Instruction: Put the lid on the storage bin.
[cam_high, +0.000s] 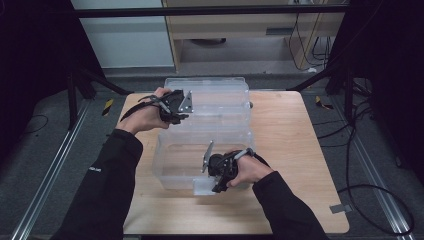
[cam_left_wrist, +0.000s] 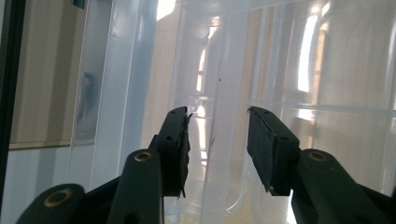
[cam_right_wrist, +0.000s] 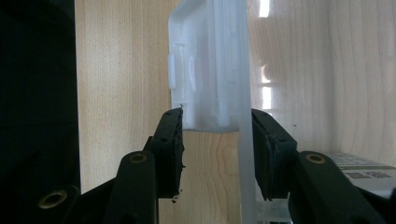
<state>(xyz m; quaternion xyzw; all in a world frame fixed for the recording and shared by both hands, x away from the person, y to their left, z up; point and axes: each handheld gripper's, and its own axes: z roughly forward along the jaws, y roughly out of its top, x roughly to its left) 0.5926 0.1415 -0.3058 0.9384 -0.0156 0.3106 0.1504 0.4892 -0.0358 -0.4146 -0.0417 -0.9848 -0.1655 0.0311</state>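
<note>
A clear plastic storage box (cam_high: 162, 165) lies open on the wooden table (cam_high: 295, 150), its lid (cam_high: 220, 97) folded back on the far side. My left gripper (cam_high: 182, 116) is at the lid's left end. In the left gripper view it (cam_left_wrist: 217, 121) stands open, with a thin clear rib of the lid (cam_left_wrist: 219, 70) between the jaws and touching neither. My right gripper (cam_high: 216, 188) is at the box's front wall. Its jaws (cam_right_wrist: 217, 119) are closed against both sides of the white latch tab (cam_right_wrist: 205, 70).
The table's front edge lies just below the box, with bare wood to the right. A printed label (cam_right_wrist: 364, 170) lies inside the box. Black frame legs (cam_high: 95, 80) and cables (cam_high: 370, 190) surround the table on the grey floor.
</note>
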